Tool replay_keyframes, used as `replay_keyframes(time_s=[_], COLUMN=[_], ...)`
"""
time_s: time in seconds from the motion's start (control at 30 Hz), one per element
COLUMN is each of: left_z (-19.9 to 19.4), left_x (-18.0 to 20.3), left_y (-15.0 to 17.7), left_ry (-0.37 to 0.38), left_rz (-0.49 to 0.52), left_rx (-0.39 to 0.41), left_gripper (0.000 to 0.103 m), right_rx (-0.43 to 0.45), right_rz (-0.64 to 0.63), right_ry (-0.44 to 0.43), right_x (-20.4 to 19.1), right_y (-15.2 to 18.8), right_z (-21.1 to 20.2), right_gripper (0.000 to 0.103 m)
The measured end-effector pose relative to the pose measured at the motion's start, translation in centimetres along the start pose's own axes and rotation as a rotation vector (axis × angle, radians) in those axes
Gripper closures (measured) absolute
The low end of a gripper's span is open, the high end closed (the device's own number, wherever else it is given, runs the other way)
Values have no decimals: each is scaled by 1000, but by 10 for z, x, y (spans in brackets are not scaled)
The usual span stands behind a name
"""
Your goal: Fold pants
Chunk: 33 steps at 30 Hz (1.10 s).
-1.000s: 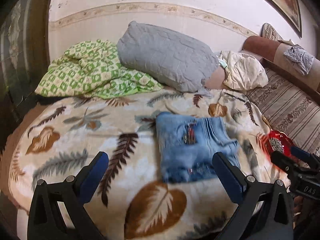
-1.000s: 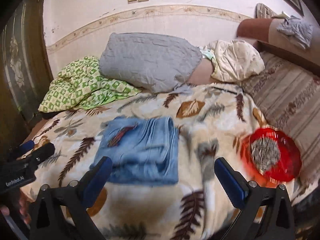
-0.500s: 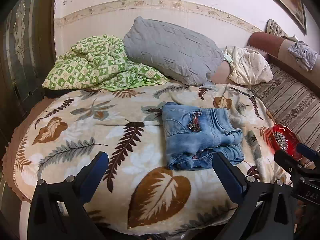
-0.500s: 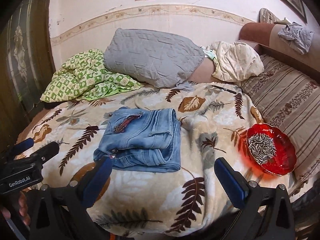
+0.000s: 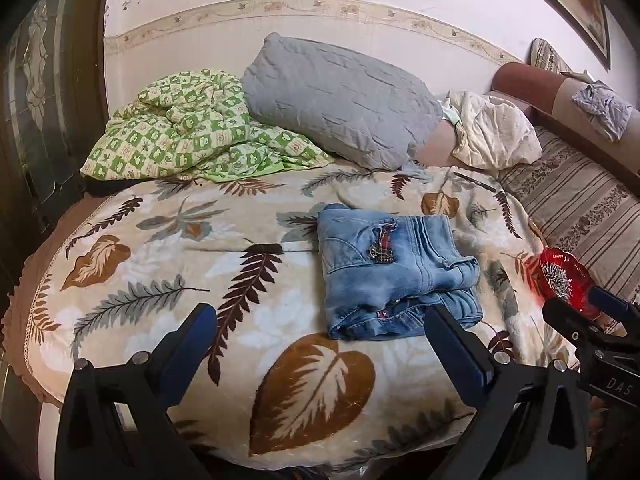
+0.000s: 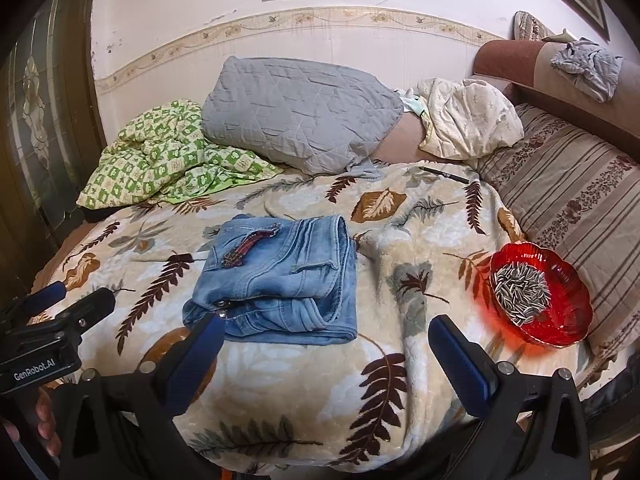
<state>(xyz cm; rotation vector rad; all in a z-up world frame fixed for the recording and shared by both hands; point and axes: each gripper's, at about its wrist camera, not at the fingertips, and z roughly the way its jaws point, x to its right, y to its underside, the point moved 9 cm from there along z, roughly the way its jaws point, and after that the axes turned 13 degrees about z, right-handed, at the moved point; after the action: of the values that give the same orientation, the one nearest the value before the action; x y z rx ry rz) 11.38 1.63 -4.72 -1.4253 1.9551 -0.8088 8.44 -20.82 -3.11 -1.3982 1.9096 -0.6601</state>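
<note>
Light blue jeans [image 5: 394,272] [image 6: 280,280] lie folded into a compact rectangle on the leaf-print blanket [image 5: 168,280] [image 6: 420,292], a red patch on their top face. My left gripper [image 5: 320,332] hovers open just in front of the jeans, its fingers wide apart and empty. In the right wrist view my right gripper [image 6: 326,340] is also open and empty, held near the jeans' front edge. The other gripper's black body shows at the edge of each view.
A red glass bowl of seeds [image 6: 540,296] [image 5: 564,280] sits on the bed's right side. A grey pillow [image 5: 340,100], a green checked quilt [image 5: 192,128] and a cream cloth [image 6: 468,120] lie at the back. A pen [image 6: 444,174] rests near the pillow.
Both grippers have pulled back from the bed, so the folded jeans and bowl look smaller and sharper. The jeans lie as before.
</note>
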Motion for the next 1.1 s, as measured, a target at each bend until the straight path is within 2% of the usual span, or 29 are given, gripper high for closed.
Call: replay_keyframes(time_s=[1.1], left_z=[-1], left_x=[1], left_y=[1], left_ry=[3], left_rz=[2], left_rx=[-9], left_gripper=[0], right_rx=[-6], right_rz=[3], right_ry=[12], right_x=[-3], right_y=[3], right_z=[1], right_gripper=[0])
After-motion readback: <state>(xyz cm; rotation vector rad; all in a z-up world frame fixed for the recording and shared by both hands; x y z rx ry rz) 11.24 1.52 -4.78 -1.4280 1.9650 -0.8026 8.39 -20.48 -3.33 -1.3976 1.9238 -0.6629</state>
